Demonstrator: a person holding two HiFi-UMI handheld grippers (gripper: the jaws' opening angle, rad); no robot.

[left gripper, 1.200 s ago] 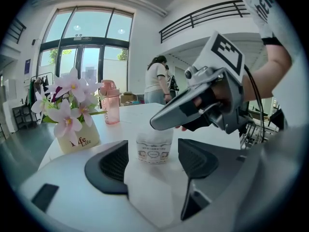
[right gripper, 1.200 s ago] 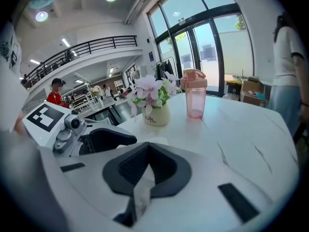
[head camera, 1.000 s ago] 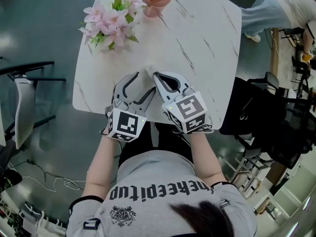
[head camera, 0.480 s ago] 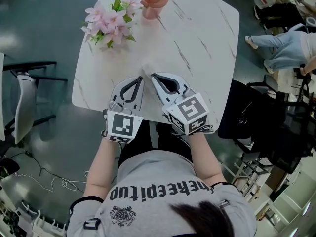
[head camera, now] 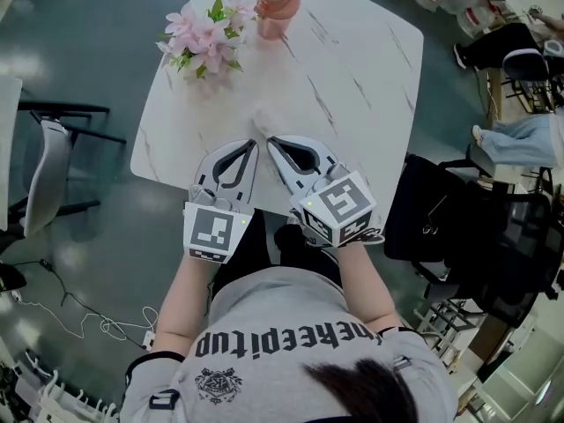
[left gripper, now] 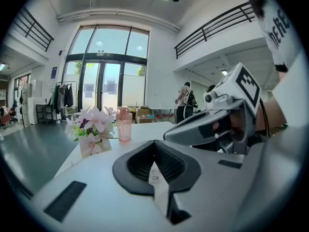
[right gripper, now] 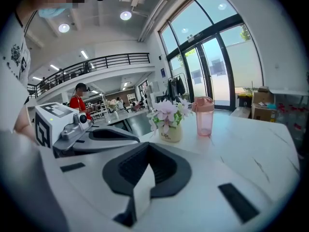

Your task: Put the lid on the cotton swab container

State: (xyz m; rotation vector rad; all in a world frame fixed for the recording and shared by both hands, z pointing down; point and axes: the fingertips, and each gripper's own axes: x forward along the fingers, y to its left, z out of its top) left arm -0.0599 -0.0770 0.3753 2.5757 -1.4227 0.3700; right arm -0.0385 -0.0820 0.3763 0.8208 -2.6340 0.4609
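While both hover above the marble table's point(head camera: 352, 86) near edge, I see the left gripper point(head camera: 252, 144) and right gripper point(head camera: 270, 140) pinched fully shut, nothing between their jaws. The cotton swab container point(head camera: 262, 120), as best I can tell, is the faint pale shape just past their tips.

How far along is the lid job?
Nothing looks done: no lid or swab container can be made out. Both the left gripper and right gripper hover over the table's near edge, jaws shut and empty. Finding, gripping and fitting the lid all remain.
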